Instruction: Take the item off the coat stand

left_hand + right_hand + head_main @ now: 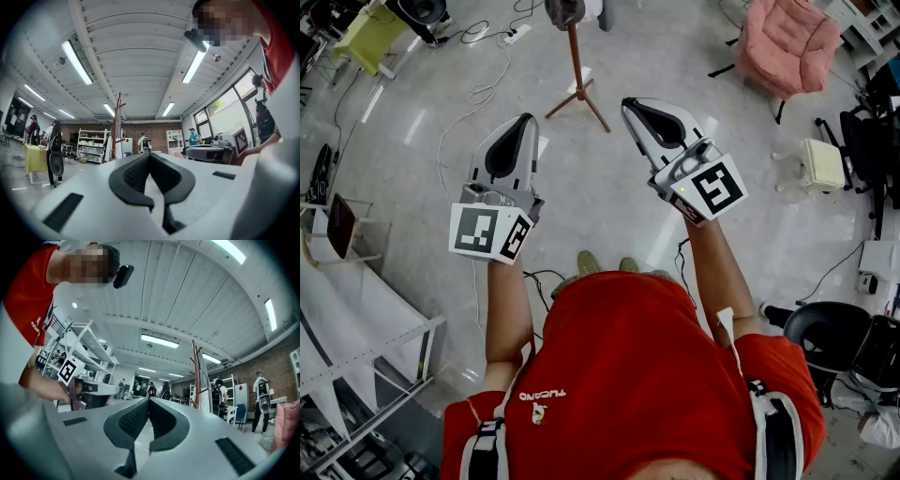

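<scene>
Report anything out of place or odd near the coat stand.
Nothing toppled or spilled. The coat stand is upright with an item hanging on it. Loose cables trail across the floor beside it, perhaps a trip hazard.

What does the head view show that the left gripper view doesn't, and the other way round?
Only the head view: the coat stand's splayed feet on the floor, the pink armchair, loose cables and the person's red shirt. Only the left gripper view: the stand's upper pole and pegs, what looks like a pale item hanging on it, ceiling lights, shelving, and people behind. Both: the stand, the left gripper with jaws together and empty, and the right gripper.
</scene>
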Demonstrator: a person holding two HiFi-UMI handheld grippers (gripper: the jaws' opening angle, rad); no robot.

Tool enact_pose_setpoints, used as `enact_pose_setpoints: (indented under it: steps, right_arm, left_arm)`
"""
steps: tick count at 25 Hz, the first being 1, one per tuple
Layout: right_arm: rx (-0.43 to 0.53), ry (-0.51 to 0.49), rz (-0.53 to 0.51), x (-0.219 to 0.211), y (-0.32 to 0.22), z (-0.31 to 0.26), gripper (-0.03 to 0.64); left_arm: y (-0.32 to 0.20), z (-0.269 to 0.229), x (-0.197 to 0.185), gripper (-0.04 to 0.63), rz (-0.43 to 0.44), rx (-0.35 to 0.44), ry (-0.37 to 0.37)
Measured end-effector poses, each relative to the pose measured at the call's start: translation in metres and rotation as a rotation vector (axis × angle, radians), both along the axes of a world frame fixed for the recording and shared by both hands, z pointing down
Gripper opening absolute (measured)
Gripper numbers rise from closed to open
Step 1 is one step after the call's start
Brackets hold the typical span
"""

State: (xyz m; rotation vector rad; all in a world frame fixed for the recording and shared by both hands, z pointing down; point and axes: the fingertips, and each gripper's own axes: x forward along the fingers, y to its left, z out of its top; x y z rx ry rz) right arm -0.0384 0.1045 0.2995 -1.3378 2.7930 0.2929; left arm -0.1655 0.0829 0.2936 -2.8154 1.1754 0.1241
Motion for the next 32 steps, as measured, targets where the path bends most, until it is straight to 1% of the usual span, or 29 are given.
enact_pose_setpoints:
  steps: [3, 6, 10, 14, 18, 22, 25, 29, 32]
  right_arm:
    - [0.003, -0.009, 0.0, -0.002, -0.001, -0.002, 0.023]
    - [0.034, -0.03, 0.009, -0.005, -0.005, -0.006, 0.023]
    - [-0.004, -0.026, 0.041, -0.01, -0.01, 0.001, 0.023]
    - [0.042, -0.042, 0.069, -0.01, -0.014, -0.003, 0.023]
    - [0.028, -0.024, 0.094, -0.013, -0.025, 0.002, 0.023]
    - [0.026, -0.024, 0.106, -0.013, -0.047, 0.003, 0.023]
    - [0.034, -0.028, 0.101, -0.007, -0.071, 0.002, 0.023]
    - [0.047, -0.042, 0.092, 0.013, -0.112, 0.006, 0.023]
    - [0.06, -0.032, 0.073, 0.031, -0.152, 0.006, 0.025]
  left_arm:
    - [-0.002, 0.0, 0.0, 0.009, 0.007, 0.0, 0.002]
    - [-0.006, 0.001, -0.005, 0.009, 0.015, -0.002, 0.007]
    - [-0.014, 0.003, -0.014, 0.009, 0.024, 0.001, 0.016]
    - [-0.024, 0.009, -0.019, 0.009, 0.036, -0.006, 0.024]
    - [-0.044, 0.016, -0.026, 0.009, 0.039, -0.026, 0.03]
    - [-0.069, 0.019, -0.026, 0.009, 0.046, -0.028, 0.029]
    - [-0.095, 0.019, -0.022, 0.009, 0.031, -0.028, 0.028]
    - [-0.134, 0.025, -0.004, 0.009, 0.012, -0.03, 0.016]
    - [-0.17, 0.027, 0.013, 0.009, -0.01, -0.032, 0.003]
